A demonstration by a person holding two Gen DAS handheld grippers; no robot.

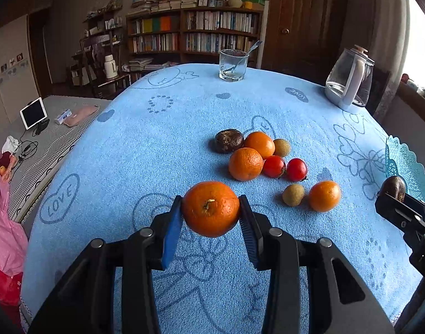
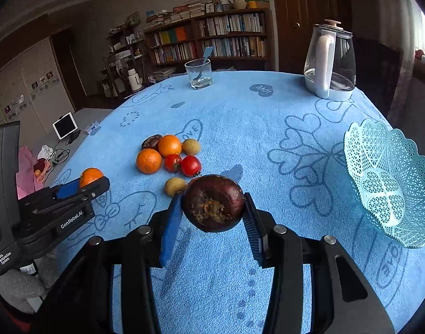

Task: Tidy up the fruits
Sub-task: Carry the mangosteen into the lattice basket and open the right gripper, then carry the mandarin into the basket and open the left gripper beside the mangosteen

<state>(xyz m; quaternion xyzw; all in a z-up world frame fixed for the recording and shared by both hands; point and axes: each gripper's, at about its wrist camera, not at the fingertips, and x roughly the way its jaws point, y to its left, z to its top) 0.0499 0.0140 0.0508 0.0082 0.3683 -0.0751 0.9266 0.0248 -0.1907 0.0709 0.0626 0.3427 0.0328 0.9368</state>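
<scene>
Fruit sits in both tools, lifted clear of the blue tabletop (image 1: 129, 144), presumably for carrying to the lattice basket (image 2: 390, 183) at the right edge. The left tool (image 1: 211, 208) clamps an orange (image 1: 210, 208) across its width, stem scar facing the camera. The right tool (image 2: 214, 204) grips a dark purple fruit (image 2: 214, 203) the same way, its dried calyx end turned toward the lens. Both are round, with no real long axis. Remaining fruit cluster (image 1: 257, 153) waits mid-tabletop, well apart from the basket.
</scene>
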